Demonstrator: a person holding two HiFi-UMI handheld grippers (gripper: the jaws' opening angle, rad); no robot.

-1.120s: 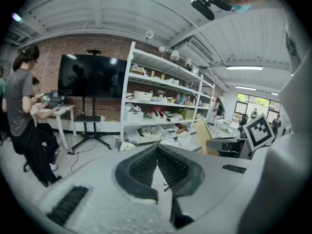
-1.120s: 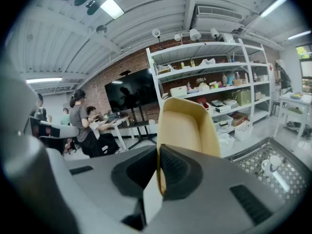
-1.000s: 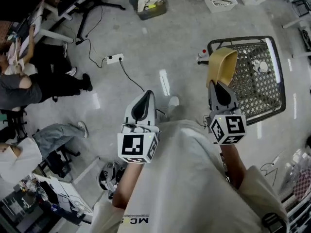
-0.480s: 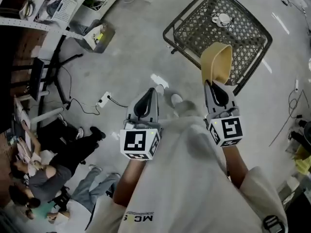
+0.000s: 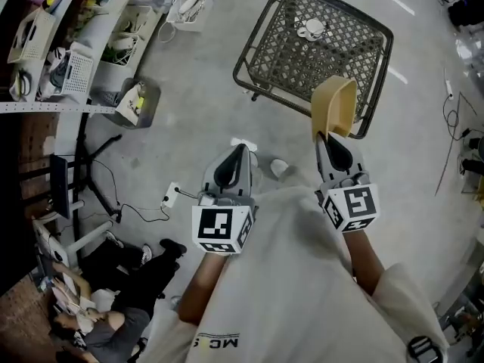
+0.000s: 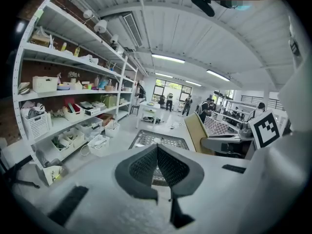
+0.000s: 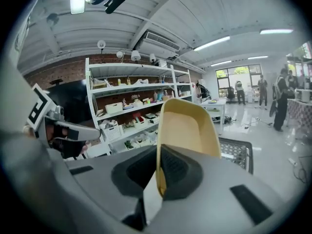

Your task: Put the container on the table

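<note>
Swung round ahead, the black wire-mesh counter (image 5: 295,59) awaited the tan plastic container (image 5: 335,108), held aloft short of it by the right gripper (image 5: 333,138) with fingers clamped on its rim and best lowered level; the left gripper (image 5: 236,152) had its fingers together, empty.

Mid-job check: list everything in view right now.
container: one, yellow, gripped upright, seen over the table's near edge
table: one, black metal mesh, on the floor ahead
small object: one, white, on the table's far part
shelving: one run, white, at left, holding baskets
power strip: one, white, on the floor left of the left tool
left tool: one, grey, shut, empty
right tool: one, grey, shut on the container
</note>
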